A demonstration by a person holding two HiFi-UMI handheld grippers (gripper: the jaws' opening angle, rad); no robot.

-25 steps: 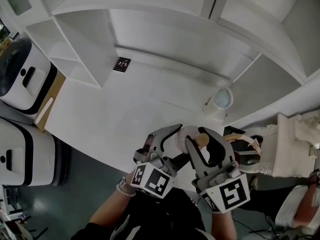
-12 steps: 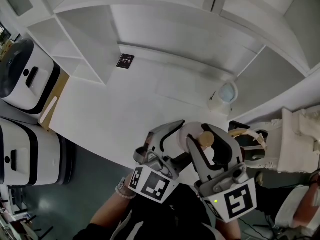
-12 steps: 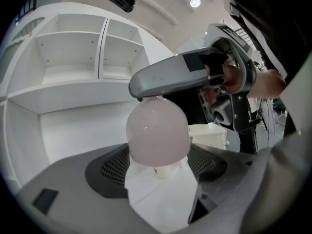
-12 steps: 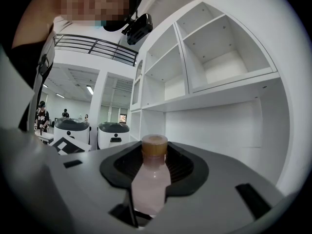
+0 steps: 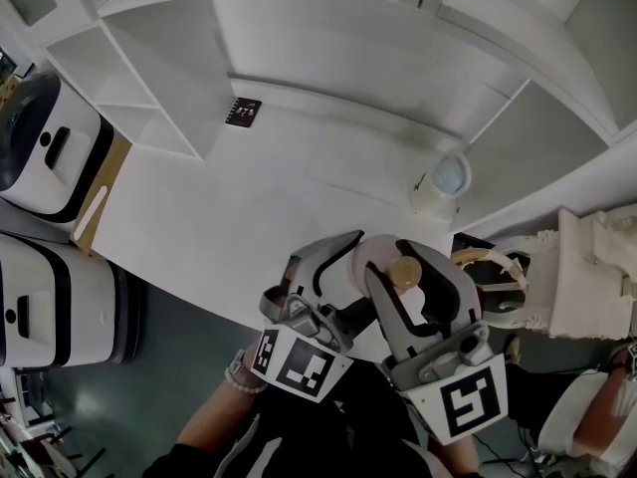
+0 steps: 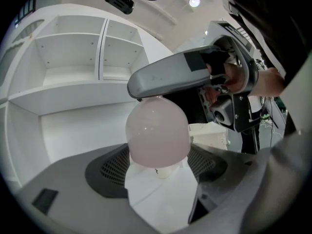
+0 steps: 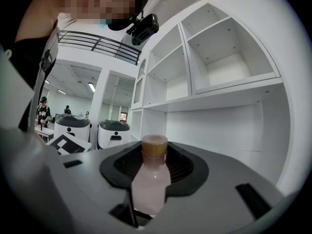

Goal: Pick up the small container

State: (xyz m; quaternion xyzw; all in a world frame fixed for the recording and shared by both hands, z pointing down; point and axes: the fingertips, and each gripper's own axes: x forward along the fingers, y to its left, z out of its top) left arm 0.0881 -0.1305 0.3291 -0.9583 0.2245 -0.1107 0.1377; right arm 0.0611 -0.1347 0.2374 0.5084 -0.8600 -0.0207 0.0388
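A pale pink bottle (image 5: pixel 370 259) with a tan cork cap (image 5: pixel 403 272) is held above the near edge of the white table (image 5: pixel 229 217). My left gripper (image 5: pixel 343 267) is shut on its rounded end, which shows as a pink dome (image 6: pixel 157 133) in the left gripper view. My right gripper (image 5: pixel 413 275) is shut on the neck just under the cap (image 7: pixel 154 145). The right gripper's jaw arches over the dome in the left gripper view. A small white container with a bluish top (image 5: pixel 444 181) stands on the table beyond both grippers, untouched.
White shelving (image 5: pixel 149 88) runs along the back, with a square marker tag (image 5: pixel 243 112) on the table at its foot. Two white and black machines (image 5: pixel 45 147) stand at the left. A white ornate object (image 5: pixel 587 277) and a woven piece (image 5: pixel 490 272) sit at the right.
The view has shifted a little. Both grippers stay shut on the pink bottle in nearly the same place.
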